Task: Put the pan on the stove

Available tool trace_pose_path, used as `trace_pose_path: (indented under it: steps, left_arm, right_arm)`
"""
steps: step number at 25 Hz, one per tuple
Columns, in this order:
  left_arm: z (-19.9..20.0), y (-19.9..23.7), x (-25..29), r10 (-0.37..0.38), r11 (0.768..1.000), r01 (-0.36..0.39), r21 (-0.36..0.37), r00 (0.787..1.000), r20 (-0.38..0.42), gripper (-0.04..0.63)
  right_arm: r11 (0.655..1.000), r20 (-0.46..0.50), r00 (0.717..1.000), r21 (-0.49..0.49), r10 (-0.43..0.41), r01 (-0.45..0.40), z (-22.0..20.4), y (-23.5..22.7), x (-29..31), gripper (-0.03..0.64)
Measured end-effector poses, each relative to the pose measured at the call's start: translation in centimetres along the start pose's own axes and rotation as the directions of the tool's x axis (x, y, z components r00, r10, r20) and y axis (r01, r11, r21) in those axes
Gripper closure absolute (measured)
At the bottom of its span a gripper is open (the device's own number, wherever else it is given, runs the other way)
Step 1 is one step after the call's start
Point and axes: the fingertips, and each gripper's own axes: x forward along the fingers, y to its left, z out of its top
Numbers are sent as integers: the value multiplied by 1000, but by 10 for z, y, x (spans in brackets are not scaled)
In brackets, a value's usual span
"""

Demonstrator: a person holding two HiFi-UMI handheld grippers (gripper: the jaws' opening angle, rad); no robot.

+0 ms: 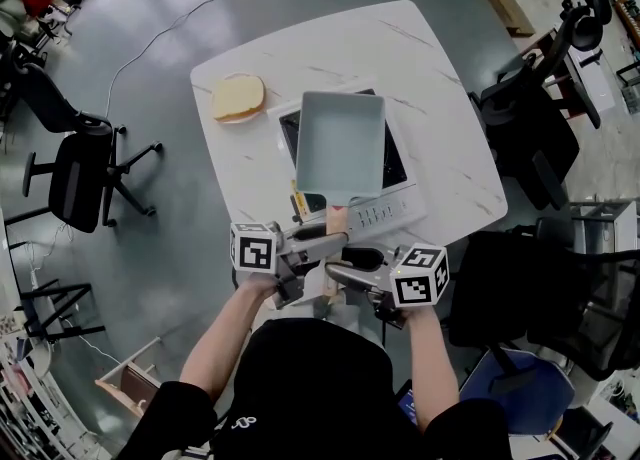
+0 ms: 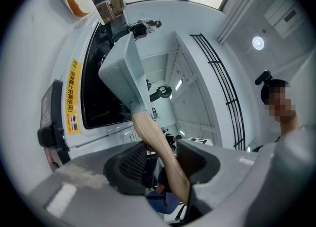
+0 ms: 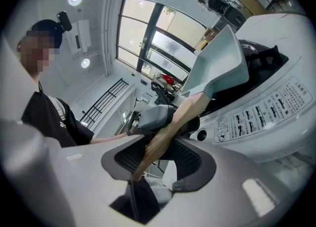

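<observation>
Left gripper and right gripper fingers both clench the pan's handle, pan above the stove

I'm looking at one white marble-look table with rounded corners, standing on grey floor. A white stove with a black glass top sits directly on it, about mid-table. Its control strip runs along the near edge, and there's a yellow sticker at the near-left corner. A bread slice lies flat at far left, apart from the stove.
</observation>
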Motion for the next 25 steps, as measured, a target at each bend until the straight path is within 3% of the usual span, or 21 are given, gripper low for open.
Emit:
trace_pose_path:
  steps: [9,12,16,22,25]
  left_arm:
    - [-1,1,-1,45,999,-44,23,999,-28,402]
    - [-2,1,-2,49,998,-48,32,998,-25,393]
    - [-4,2,-4,68,996,-66,54,997,-34,370]
    - [-4,2,-20,158,982,-156,106,987,-12,332]
    - [4,-4,-35,165,979,-170,111,985,52,331]
  right_arm:
    - [1000,57,998,-19,-16,17,3,0,0,426]
    - [999,67,998,-28,-22,24,4,0,-2,365]
    - [999,92,995,-25,-43,45,7,-2,-5,339]
    - [996,178,980,14,-89,88,13,-7,-16,325]
    - [992,248,960,43,-129,122,19,-12,-26,325]
